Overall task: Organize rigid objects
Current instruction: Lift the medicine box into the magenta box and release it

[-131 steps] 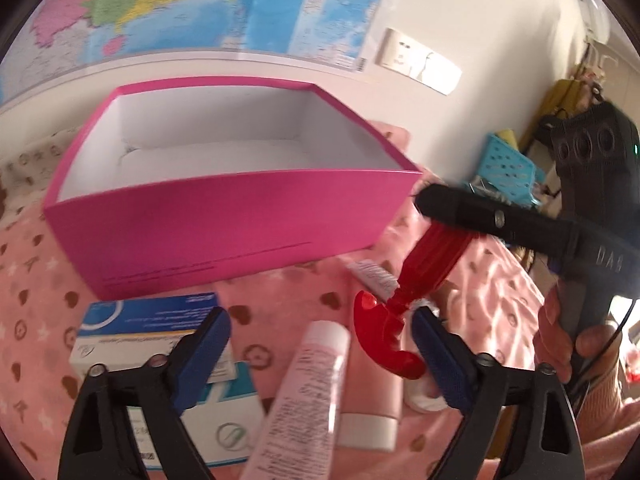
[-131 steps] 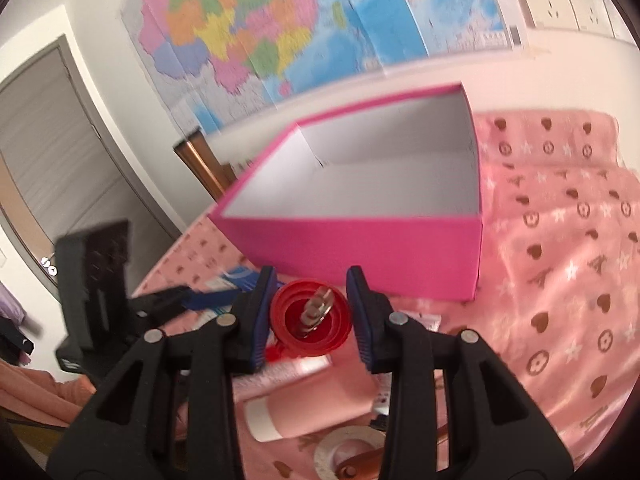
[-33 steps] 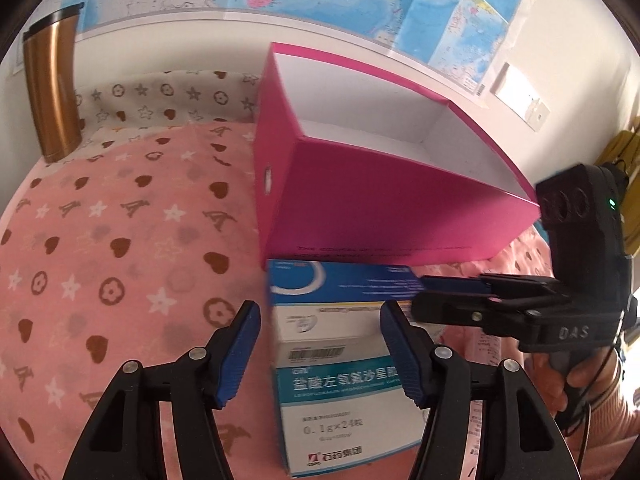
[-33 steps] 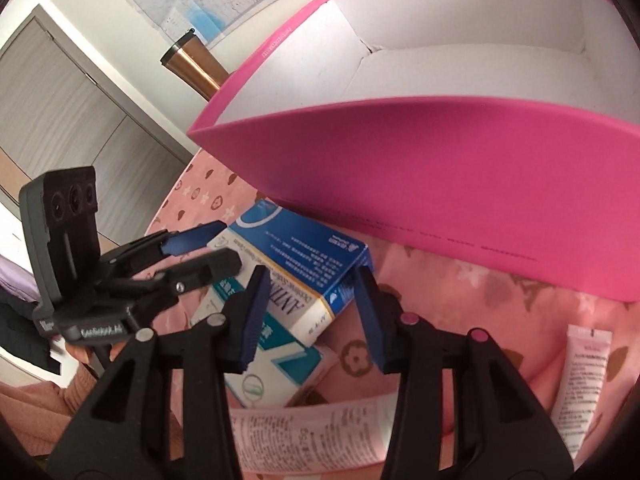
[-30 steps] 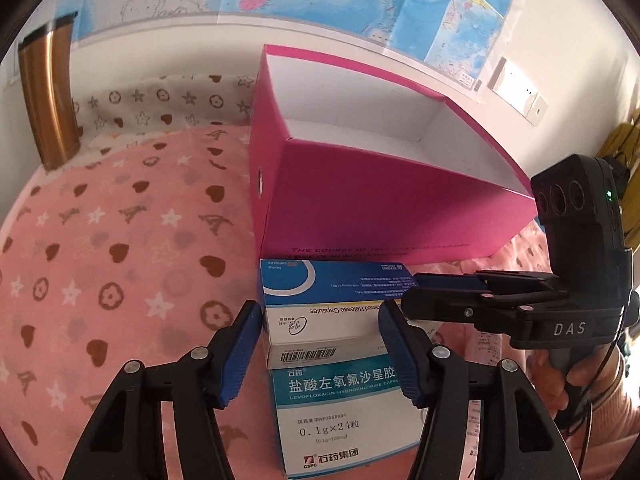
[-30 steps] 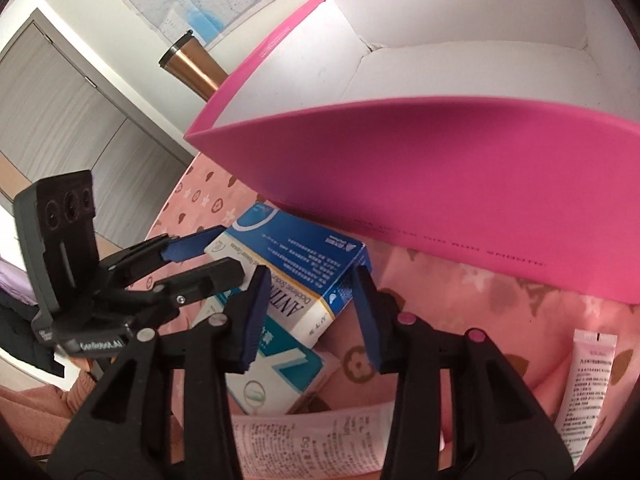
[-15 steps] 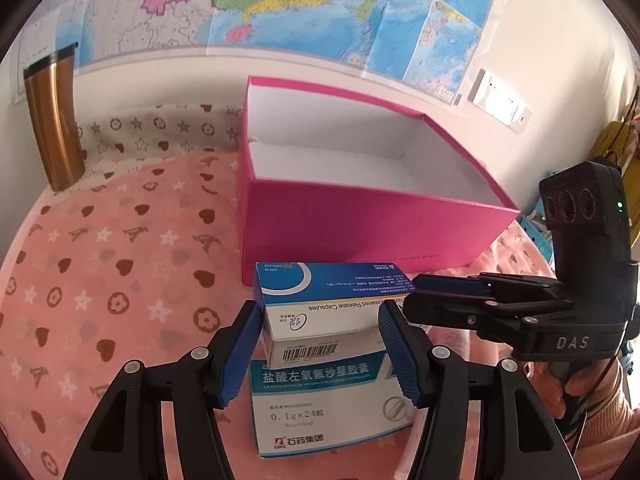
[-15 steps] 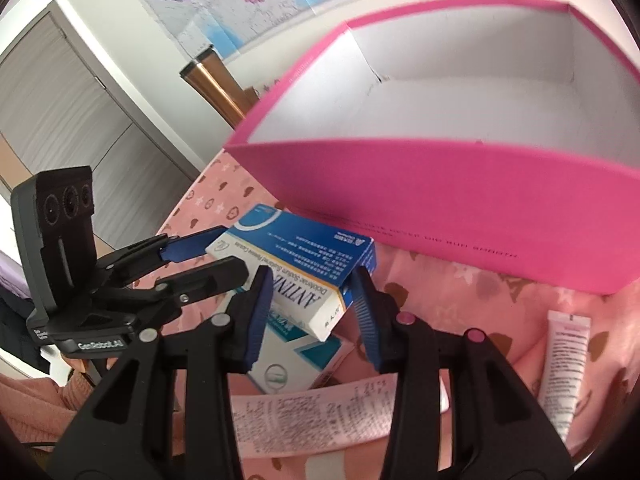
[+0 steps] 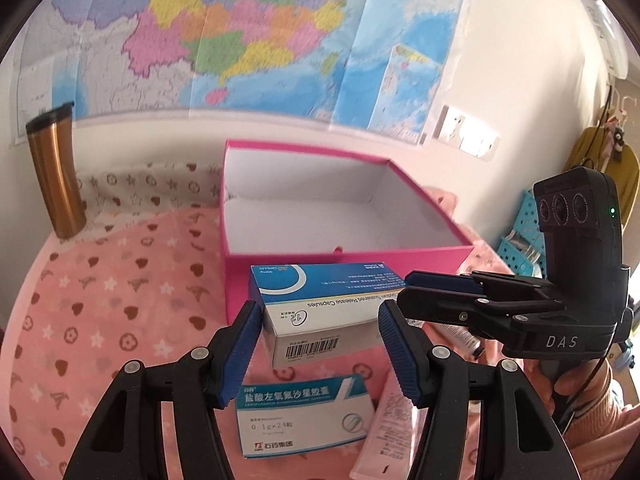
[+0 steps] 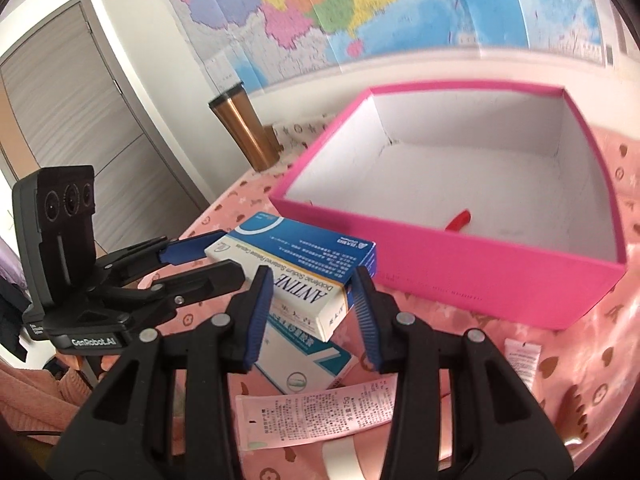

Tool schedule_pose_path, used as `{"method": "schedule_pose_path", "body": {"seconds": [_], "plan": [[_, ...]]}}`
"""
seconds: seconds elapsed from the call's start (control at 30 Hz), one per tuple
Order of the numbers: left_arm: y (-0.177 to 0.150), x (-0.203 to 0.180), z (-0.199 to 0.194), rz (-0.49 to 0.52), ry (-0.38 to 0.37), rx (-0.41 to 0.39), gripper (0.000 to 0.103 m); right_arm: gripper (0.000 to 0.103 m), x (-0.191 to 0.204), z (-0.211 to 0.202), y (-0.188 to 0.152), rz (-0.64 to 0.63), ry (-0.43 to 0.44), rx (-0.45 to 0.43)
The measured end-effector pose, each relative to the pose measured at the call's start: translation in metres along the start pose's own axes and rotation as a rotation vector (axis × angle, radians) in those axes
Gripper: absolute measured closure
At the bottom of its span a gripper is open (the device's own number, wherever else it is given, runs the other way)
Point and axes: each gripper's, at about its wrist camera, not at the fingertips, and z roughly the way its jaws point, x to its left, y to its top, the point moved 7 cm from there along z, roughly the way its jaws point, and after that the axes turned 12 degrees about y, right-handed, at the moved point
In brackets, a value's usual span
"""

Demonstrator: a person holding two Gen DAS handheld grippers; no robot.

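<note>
Pink heart-patterned cloth (image 9: 120,300) beneath; our left gripper (image 9: 320,344) and right gripper (image 10: 312,304) both clamp the blue-and-white cardboard medicine box (image 9: 324,304) before the open pink cardboard box (image 10: 460,276), which holds only one red piece (image 10: 458,220); most items remain outside.

Two medicine boxes (image 9: 320,304) (image 9: 302,416), one pink box (image 9: 344,258), two tubes (image 10: 316,404) (image 10: 522,360), one tumbler (image 9: 56,176).
</note>
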Motion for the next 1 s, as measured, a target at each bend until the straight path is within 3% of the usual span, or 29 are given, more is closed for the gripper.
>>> {"method": "schedule_pose_path", "body": {"seconds": [0.37,0.63,1.0], "plan": [[0.036,-0.008,-0.005,0.027,0.002,-0.079,0.042,0.059,0.010,-0.020,0.036,-0.093,-0.033,-0.072],[0.061,-0.001,0.022,0.011,0.020,-0.065,0.042,0.059,-0.016,-0.008,0.063,-0.062,-0.025,-0.086],[0.064,0.012,0.072,0.019,0.065,0.001,0.042,0.059,-0.052,0.028,0.070,-0.012,-0.041,-0.056]]}}
